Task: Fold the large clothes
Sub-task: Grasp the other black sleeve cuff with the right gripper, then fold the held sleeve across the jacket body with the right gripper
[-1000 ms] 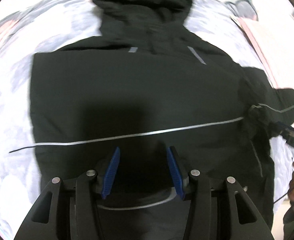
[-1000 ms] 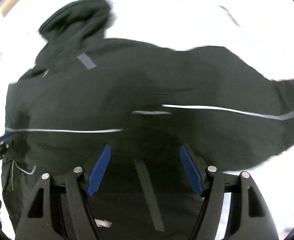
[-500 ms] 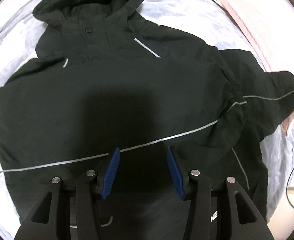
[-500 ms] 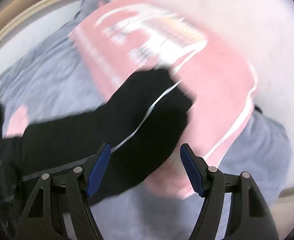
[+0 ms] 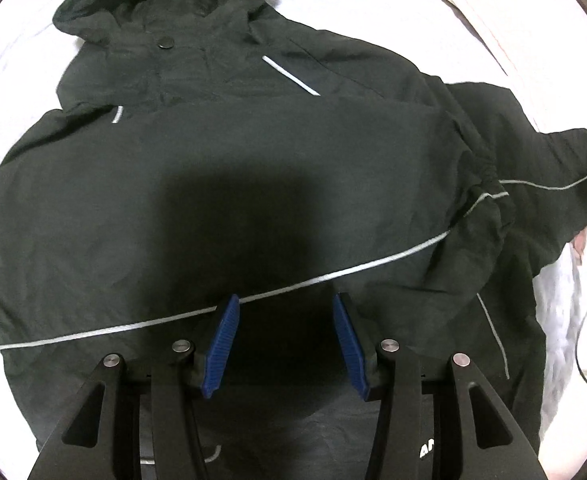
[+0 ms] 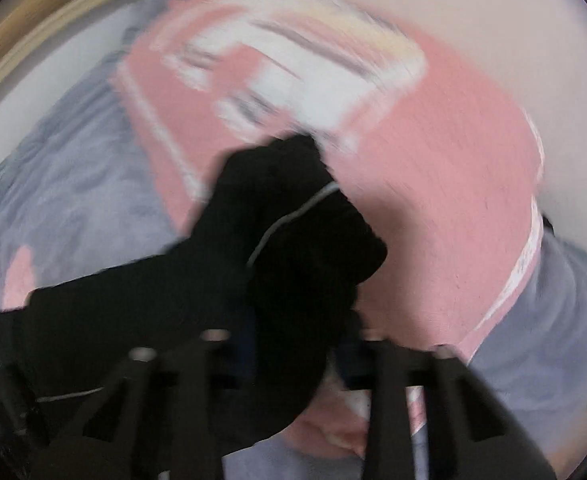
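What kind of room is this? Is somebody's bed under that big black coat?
Probably a bedroom. The black hooded jacket lies spread on a soft, pale patterned bedspread, and its sleeve rests across a pink pillow or cushion. A wooden edge, perhaps the bed frame, runs behind.

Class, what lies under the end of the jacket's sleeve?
The sleeve end lies over a pink cloth on grey bedding. What the cloth's printed patch shows beneath the sleeve is covered.

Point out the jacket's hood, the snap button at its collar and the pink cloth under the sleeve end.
hood point(image 5: 165, 4): left wrist view, on the hood's dark outer fabric.
snap button point(image 5: 166, 43): left wrist view, on the round button's face.
pink cloth point(image 6: 445, 216): right wrist view, on its bare pink area right of the sleeve.
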### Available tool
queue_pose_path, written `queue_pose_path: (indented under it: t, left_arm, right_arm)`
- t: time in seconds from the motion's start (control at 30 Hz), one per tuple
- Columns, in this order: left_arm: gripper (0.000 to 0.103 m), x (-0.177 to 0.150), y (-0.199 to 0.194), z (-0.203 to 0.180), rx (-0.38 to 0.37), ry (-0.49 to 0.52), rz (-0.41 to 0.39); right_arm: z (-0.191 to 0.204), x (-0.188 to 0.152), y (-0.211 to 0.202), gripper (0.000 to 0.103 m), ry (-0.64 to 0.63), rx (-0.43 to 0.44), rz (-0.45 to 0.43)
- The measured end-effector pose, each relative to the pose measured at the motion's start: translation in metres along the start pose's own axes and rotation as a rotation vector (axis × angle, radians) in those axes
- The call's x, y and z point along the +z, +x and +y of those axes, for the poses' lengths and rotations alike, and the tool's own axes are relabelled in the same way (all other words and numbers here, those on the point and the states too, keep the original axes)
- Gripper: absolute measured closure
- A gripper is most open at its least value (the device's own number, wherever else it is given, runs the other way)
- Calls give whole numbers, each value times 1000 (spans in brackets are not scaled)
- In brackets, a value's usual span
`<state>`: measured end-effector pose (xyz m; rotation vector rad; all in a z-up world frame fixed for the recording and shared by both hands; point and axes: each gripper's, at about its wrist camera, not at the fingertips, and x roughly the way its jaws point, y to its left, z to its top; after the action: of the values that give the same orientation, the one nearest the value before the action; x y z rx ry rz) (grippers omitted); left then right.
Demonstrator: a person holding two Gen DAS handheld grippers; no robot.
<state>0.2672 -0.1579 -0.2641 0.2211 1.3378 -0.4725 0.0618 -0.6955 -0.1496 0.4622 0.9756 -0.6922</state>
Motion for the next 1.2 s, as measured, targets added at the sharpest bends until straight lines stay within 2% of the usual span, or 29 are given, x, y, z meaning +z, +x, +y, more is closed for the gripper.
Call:
queue_pose_path:
  t: [0.07,0.13,0.2,0.23,0.37,0.47,0.57,0.67,0.83,1.07,1.2]
  left_arm:
    - [53,-2,-6,6,32,-24,-40]
    - [53,-2,-6,16,45,-75,-52]
    - [53,-3,4,30,32,-132,-13]
    - [53,-3,9,35,12,-144,7]
    - [53,0,9,43,-49,-141,18]
    - [53,-6,0,49,-13,-130,12]
    - [53,-19,-15,59,-2,-139,-17]
    - [53,-34,-32,81,6,-175,-40]
    - [53,-68,-67,122,20,-264,-113]
    - [53,-124,-115,186,49,-381,-191]
    - [53,-149,-125,208,48,-461,-218]
  right_arm:
    - [6,4,-23,87,-23,-48,-62]
    - [-2,10,-31,87,-5,-104,-88]
    - [-16,12,-20,87,44,-98,-50]
    - [-26,12,-4,87,83,-100,-3]
    - [-34,3,51,87,104,-124,130]
    - [-26,3,48,88,94,-123,127]
    - [-2,1,20,89,42,-44,70]
    - [40,-6,-14,90,-36,17,21]
    - [154,-43,-70,90,-226,110,-31]
    - [349,-125,-115,90,-460,402,42]
    - [442,-176,-128,90,-631,465,58]
